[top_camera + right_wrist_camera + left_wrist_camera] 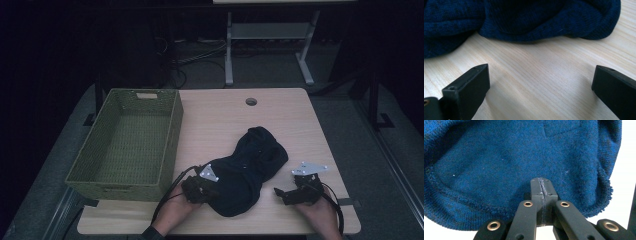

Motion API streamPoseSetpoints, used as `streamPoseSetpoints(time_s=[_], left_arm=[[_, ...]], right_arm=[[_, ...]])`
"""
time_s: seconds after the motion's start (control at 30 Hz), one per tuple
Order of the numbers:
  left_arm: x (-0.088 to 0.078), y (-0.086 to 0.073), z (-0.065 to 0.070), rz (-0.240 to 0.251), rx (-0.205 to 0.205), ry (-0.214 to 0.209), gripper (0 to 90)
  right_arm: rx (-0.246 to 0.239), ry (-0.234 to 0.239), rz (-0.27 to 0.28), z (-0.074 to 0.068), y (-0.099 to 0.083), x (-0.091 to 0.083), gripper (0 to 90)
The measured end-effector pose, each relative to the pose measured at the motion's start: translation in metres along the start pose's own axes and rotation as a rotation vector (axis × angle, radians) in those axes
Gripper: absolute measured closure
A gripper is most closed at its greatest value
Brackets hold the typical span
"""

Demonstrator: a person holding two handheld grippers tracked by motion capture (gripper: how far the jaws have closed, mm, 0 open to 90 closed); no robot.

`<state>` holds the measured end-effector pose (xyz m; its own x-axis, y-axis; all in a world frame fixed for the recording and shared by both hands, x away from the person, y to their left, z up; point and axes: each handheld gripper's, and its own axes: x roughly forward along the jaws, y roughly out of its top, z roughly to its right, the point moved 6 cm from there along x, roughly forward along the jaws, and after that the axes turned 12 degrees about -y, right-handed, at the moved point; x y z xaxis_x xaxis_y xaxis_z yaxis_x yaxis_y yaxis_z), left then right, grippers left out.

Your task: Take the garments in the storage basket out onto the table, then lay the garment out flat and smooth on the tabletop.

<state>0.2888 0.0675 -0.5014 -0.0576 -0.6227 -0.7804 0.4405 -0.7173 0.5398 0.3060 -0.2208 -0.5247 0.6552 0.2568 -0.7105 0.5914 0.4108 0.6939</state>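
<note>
Blue knit cloth (247, 167) lies bunched on the bench (215, 120), near the front edge, between the two hands. Its long way runs from the front left up to the back right. A green basket (172, 145) stands just beside it on the left, with nothing seen inside.

The left gripper (202, 187) sits at the front left end of the cloth. In the left gripper view its jaws are pressed together, and the cloth (511, 160) spreads out right behind them. A thin line runs between the tips, but I cannot tell if any cloth is pinched there.

The right gripper (300, 192) is low over bare bench, a little apart from the cloth's right side. Its jaws are spread wide with nothing between them, and the cloth (544, 20) lies ahead of them. I think this hand must reach forward to get hold.

The folds hide what kind of cloth it is. The room behind is dark.
</note>
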Motion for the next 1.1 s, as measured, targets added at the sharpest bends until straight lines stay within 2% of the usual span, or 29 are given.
streamPoseSetpoints(time_s=[0.03,0.1,0.23,0.33,0.4,0.5,0.57,0.8,0.87,0.9,1.0,1.1], left_arm=[[0.000,0.000,0.000,0.004,-0.001,-0.001,90.0],[0.000,0.000,0.000,0.003,0.003,0.003,89.9],[0.000,-0.001,0.001,0.010,0.005,0.006,89.9],[0.000,-0.001,0.001,0.006,0.019,0.012,89.9],[0.000,-0.001,0.001,0.010,0.019,0.012,89.9],[-0.001,-0.002,0.000,0.007,0.016,0.000,89.9],[0.000,-0.002,0.000,0.018,-0.004,-0.007,89.9],[-0.001,-0.002,-0.001,0.023,0.003,-0.010,89.9],[-0.001,-0.002,-0.002,0.030,-0.020,-0.014,89.9],[-0.001,-0.002,-0.002,0.029,-0.019,-0.015,90.0],[-0.001,-0.002,-0.002,0.031,-0.023,-0.015,90.0],[-0.001,-0.002,-0.002,0.033,-0.025,-0.016,90.0]], right_arm=[[-0.010,-0.006,-0.002,0.001,0.000,-0.001,5.2],[-0.030,-0.031,0.008,0.003,0.003,-0.006,5.8],[-0.013,-0.011,0.034,0.006,0.010,-0.014,7.1],[-0.007,-0.015,0.041,0.013,0.020,-0.016,7.2],[-0.006,-0.015,0.052,0.019,0.026,-0.017,13.0],[0.011,-0.012,0.060,0.026,0.035,-0.021,14.8],[0.015,-0.003,0.066,0.030,0.042,-0.023,15.2],[0.029,0.014,0.086,0.044,0.068,-0.024,23.8],[0.027,0.021,0.084,0.047,0.075,-0.022,25.0],[0.027,0.019,0.084,0.049,0.079,-0.021,26.1],[0.045,0.044,0.085,0.051,0.088,-0.021,27.9],[0.056,0.075,0.116,0.050,0.098,-0.025,30.9]])
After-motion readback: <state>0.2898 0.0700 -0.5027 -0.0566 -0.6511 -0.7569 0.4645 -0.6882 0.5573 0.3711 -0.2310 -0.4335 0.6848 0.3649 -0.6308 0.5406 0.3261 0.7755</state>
